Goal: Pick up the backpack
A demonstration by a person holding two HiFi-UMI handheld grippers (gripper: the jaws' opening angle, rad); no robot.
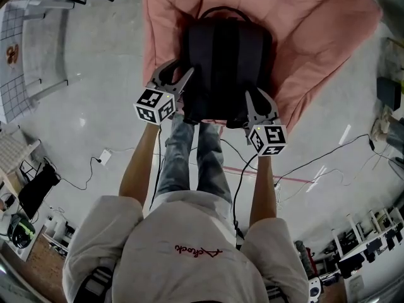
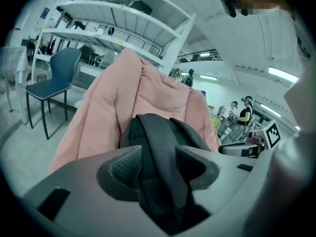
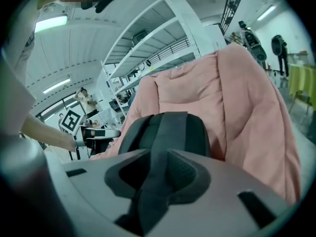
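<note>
- Glossy pale grey floor (image 1: pixel 95 106) surrounds the big pink fabric beanbag (image 1: pixel 315 36).
- Thin black cables (image 1: pixel 328 153) trail right of the beanbag.
- Blue plastic chair (image 2: pixel 52 78) stands to its left.
- White metal shelving (image 2: pixel 123 28) rises behind it, under ceiling strip lights (image 2: pixel 284 74).

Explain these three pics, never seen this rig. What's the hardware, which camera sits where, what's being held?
There is no robot here: a person holds a two-jaw gripper in each hand. The head view comes from a camera on the person's head, looking steeply down. It shows the left gripper and the right gripper, each carrying a marker cube. The other two pictures come from cameras riding on those grippers, looking along their jaws.

A black backpack rests on a pink beanbag on the floor. In the left gripper view a shoulder strap runs between the jaws, which are opening and look loose around it. In the right gripper view the other strap looks pinched between the jaws, which are just beginning to open. Behind are shelving and a blue chair.
</note>
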